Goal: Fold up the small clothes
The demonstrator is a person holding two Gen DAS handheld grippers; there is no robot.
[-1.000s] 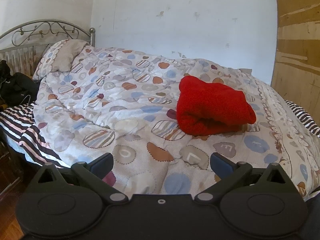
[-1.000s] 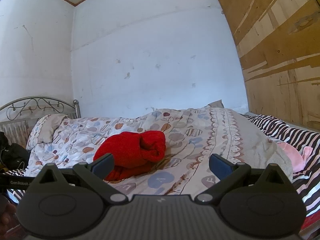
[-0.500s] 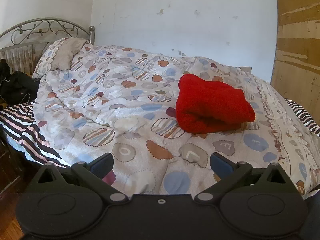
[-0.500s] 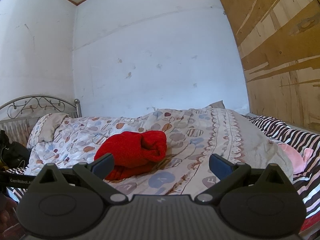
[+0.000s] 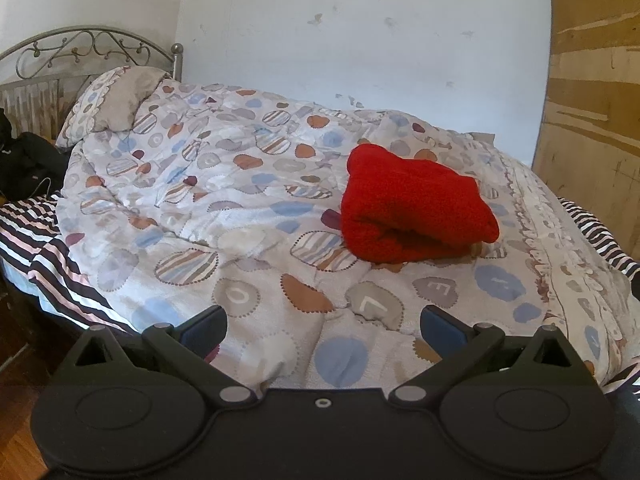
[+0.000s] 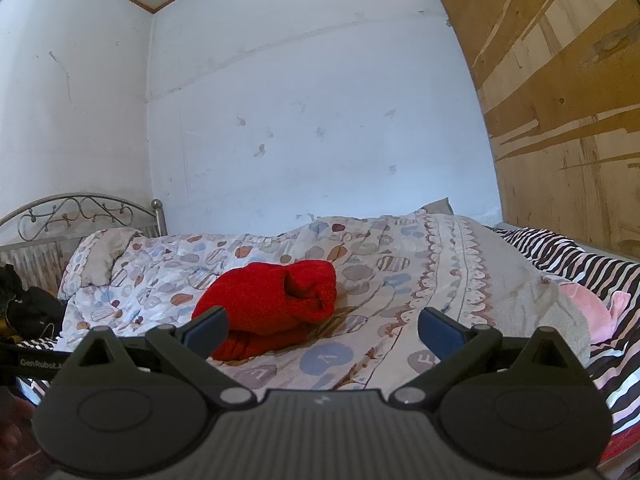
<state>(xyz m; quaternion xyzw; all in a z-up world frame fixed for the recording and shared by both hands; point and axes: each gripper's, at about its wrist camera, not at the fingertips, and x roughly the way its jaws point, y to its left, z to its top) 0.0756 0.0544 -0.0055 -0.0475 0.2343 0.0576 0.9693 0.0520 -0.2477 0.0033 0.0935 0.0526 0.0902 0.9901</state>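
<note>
A red fuzzy garment (image 5: 412,212) lies folded in a bundle on the patterned quilt (image 5: 240,216) of a bed. It also shows in the right wrist view (image 6: 272,308). My left gripper (image 5: 322,326) is open and empty, held back from the bed's near edge, well short of the garment. My right gripper (image 6: 323,330) is open and empty, also short of the garment, which lies ahead and to its left.
A pillow (image 5: 112,104) and a metal headboard (image 5: 80,52) are at the far left. A striped sheet (image 6: 580,264) and a pink cloth (image 6: 588,308) lie at the right. A wooden panel (image 6: 560,100) stands at the right. Dark items (image 5: 24,164) sit left of the bed.
Both grippers have shifted only slightly; the garment sits a little higher in the left view. Nothing was gripped or released.
</note>
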